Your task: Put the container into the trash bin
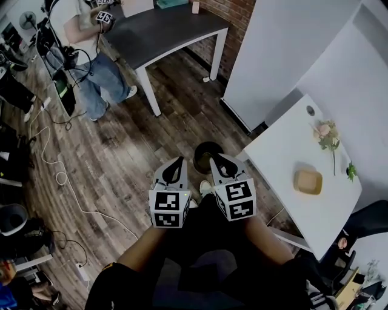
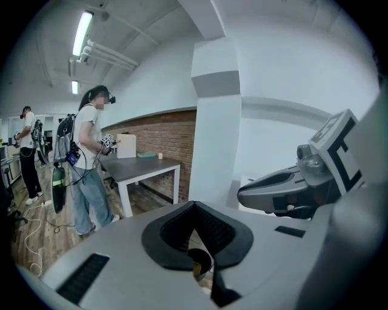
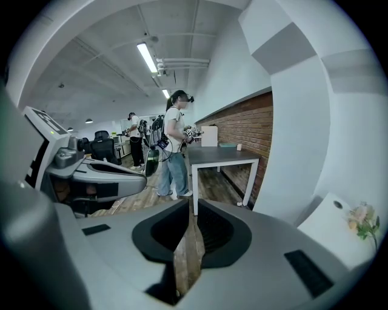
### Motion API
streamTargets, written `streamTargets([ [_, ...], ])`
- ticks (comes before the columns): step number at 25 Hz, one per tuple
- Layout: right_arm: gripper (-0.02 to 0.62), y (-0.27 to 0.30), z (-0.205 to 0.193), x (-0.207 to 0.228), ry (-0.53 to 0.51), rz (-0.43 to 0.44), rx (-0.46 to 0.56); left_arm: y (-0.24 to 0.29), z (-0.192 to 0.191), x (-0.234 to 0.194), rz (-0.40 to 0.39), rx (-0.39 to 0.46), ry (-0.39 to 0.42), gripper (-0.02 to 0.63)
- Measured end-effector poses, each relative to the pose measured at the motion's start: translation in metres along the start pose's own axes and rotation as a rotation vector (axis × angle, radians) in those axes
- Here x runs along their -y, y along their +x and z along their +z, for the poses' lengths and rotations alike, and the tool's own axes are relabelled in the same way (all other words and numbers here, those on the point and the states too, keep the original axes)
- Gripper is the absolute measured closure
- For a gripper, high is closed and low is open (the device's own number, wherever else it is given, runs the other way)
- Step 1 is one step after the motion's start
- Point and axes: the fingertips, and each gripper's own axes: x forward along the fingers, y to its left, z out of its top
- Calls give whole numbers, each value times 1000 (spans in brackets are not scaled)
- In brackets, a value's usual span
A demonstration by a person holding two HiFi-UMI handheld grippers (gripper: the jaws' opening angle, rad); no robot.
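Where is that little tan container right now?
In the head view, the tan container sits on the white table at the right of the picture, close to the flower sprig lying there.

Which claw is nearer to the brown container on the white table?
Right. In the head view the right claw hangs left of the container, beside the table; the left claw hangs farther left, beyond it.

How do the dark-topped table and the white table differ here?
The dark-topped table stands by the brick wall; the white table sits by the white wall. The white table carries a tan container and a flower sprig; the dark-topped table carries a white box. Both stand on wood flooring.
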Motion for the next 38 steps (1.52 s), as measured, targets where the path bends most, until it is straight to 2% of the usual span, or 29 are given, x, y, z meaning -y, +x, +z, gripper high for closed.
streamTargets([
  [4, 535, -13, -3, 10, 12, -40, 1, 2, 6, 19, -44, 11, 36, 598],
  [9, 535, -32, -15, 52, 53, -115, -3, 27, 15, 58, -120, 12, 63, 598],
  [14, 534, -72, -47, 98, 129, -251, -25, 49, 17, 122, -275, 0, 97, 598],
  [22, 526, -141, -104, 197, 260, -407, -56, 96, 20, 249, -457, -56, 194, 598],
  [29, 518, -179, -162, 262, 335, -485, -134, 127, 2, 329, -539, -140, 245, 598],
  [38, 503, -188, -224, 304, 384, -492, -266, 158, -31, 377, -558, -241, 290, 598],
])
